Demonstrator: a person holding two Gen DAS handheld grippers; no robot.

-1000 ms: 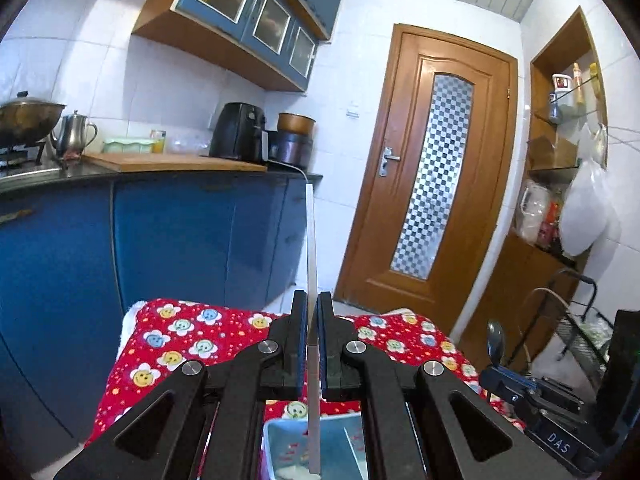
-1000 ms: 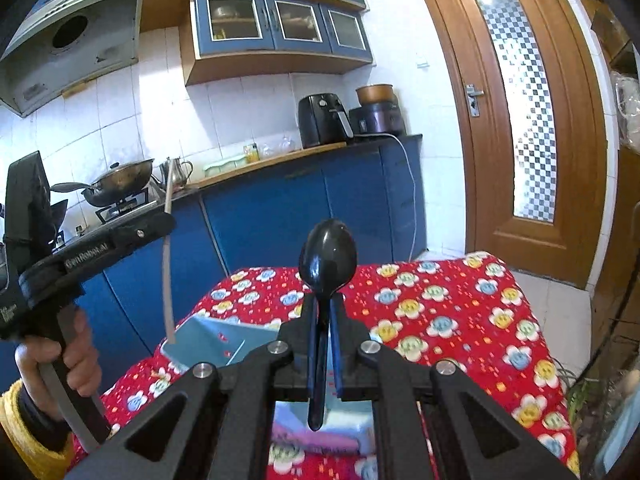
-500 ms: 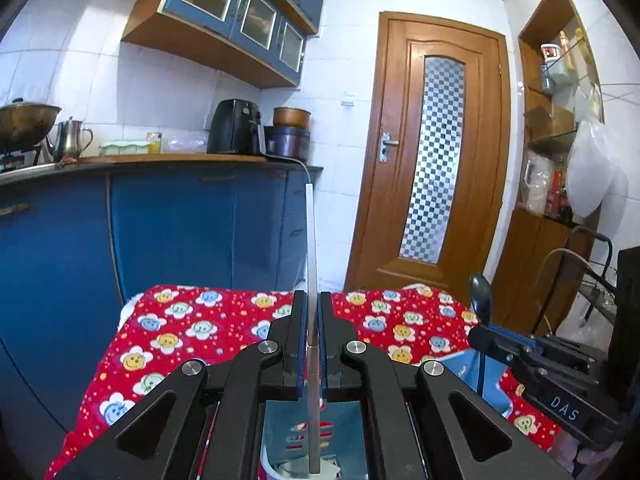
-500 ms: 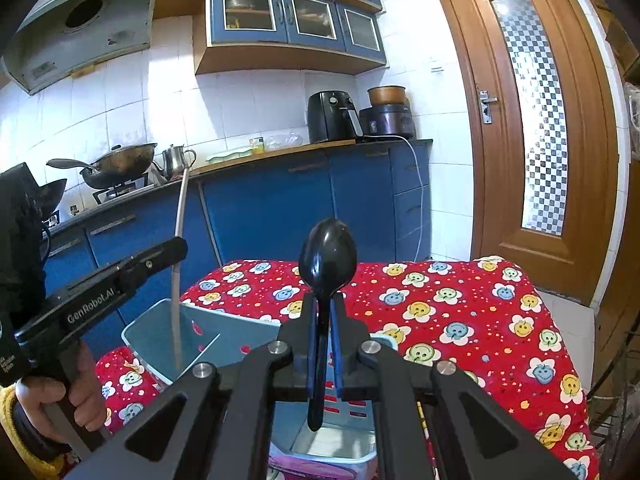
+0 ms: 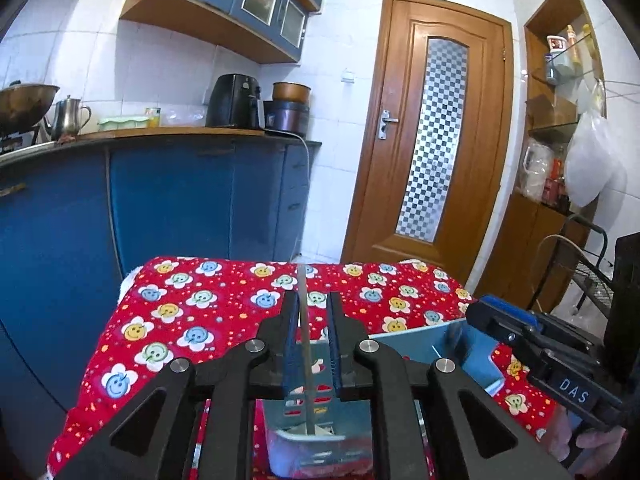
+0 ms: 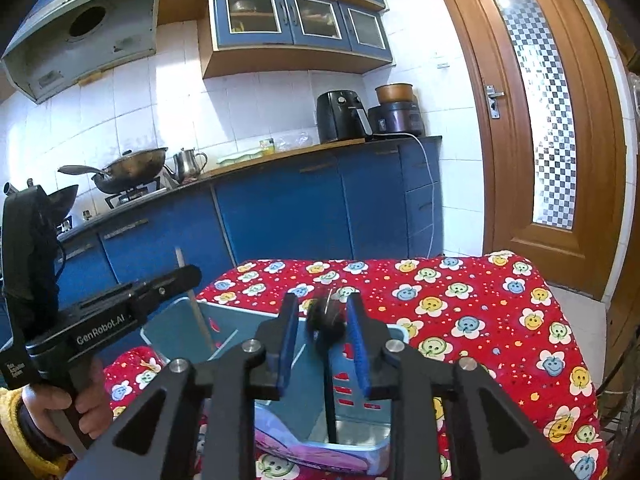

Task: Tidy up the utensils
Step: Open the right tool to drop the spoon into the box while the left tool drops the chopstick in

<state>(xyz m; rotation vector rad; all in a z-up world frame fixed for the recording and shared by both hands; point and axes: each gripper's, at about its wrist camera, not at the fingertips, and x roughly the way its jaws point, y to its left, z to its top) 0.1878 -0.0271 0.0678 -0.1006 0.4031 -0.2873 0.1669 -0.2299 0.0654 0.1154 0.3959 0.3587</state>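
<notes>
**Now both utensils drop into the basket**

Here the left gripper (image 5: 312, 344) is opening its jaws, and the thin pale stick (image 5: 305, 344) between them stands free, with a gap showing on either side of it. A second ago the same stick was pinched tight and rose high above the fingertips; now its top sits only a little above them, so it has slid down, and its lower end rests inside the light blue slotted basket (image 5: 320, 436) just below the jaws.

The right gripper (image 6: 323, 332) is opening as well. The black spoon (image 6: 326, 320), held firmly by its handle half a second ago with its bowl well above the fingertips, now has its bowl blurred and level with the blue pads (image 6: 356, 344), neither of which presses on it. Its handle runs straight down into the basket beneath the jaws, so it looks to be falling or just landed.

The basket sits on the red flowered cloth (image 6: 480, 304), directly under and ahead of both tools; the left gripper appears at the left of the right-hand view, held by a hand (image 6: 64, 404).

For the task, this reads as two releases at once: both pieces are going upright into the holder, and lifting the grippers clear seems the likely sequel.
</notes>
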